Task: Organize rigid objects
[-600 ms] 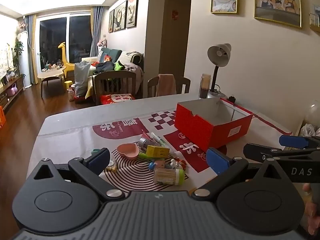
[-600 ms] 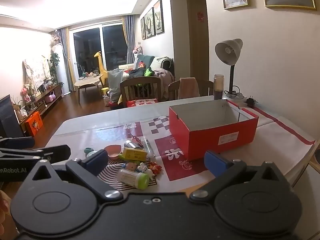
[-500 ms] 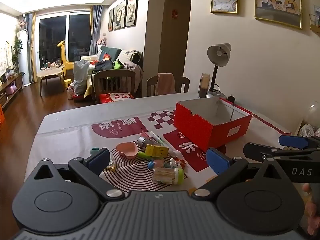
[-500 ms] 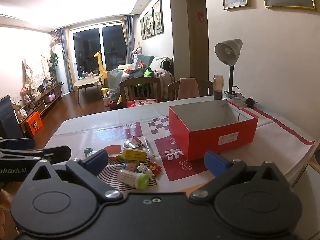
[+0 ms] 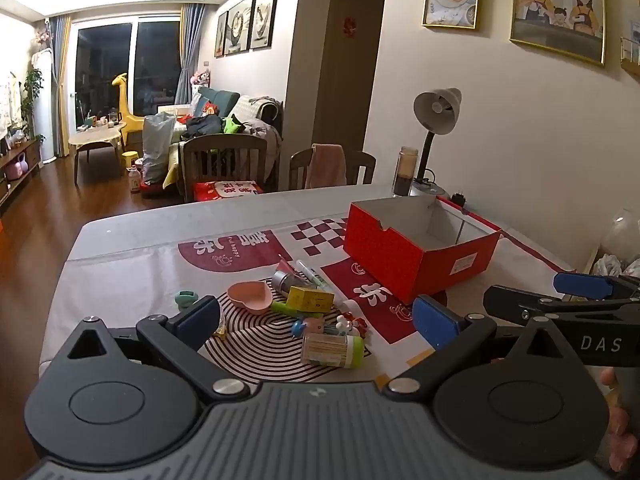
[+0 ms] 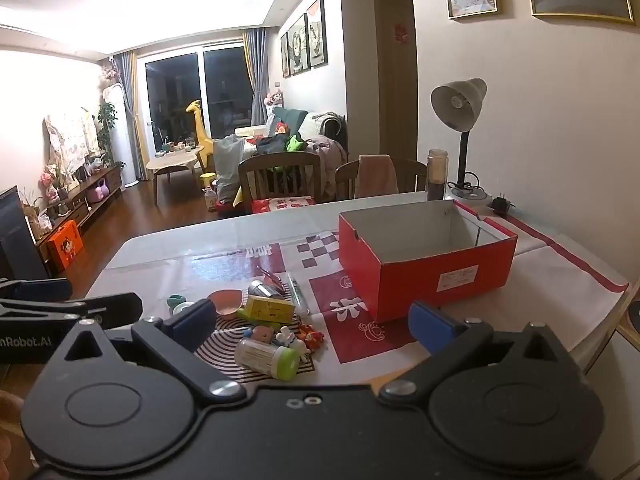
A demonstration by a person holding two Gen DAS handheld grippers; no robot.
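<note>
A pile of small objects lies on the patterned tablecloth: a toothpick jar with a green cap (image 5: pixel 331 350) (image 6: pixel 267 357), a yellow box (image 5: pixel 310 299) (image 6: pixel 269 309), a pink heart-shaped scoop (image 5: pixel 249 296) (image 6: pixel 226 303), a metal tin (image 5: pixel 283 280) and small figurines (image 6: pixel 304 336). An open red cardboard box (image 5: pixel 416 256) (image 6: pixel 424 268) stands empty to their right. My left gripper (image 5: pixel 318 318) hovers open just before the pile, nothing between its fingers. My right gripper (image 6: pixel 314 320) is likewise open and empty, held beside the left one.
A desk lamp (image 6: pixel 460 120) and a dark jar (image 6: pixel 437 174) stand behind the red box by the wall, with a plug (image 6: pixel 502 204) nearby. Two wooden chairs (image 5: pixel 224 168) face the table's far edge. The right gripper's arm (image 5: pixel 560 308) shows at the left view's right side.
Both grippers have shifted only slightly; the scene sits a little lower and nearer in the left wrist view. Nothing was taken hold of or moved.
</note>
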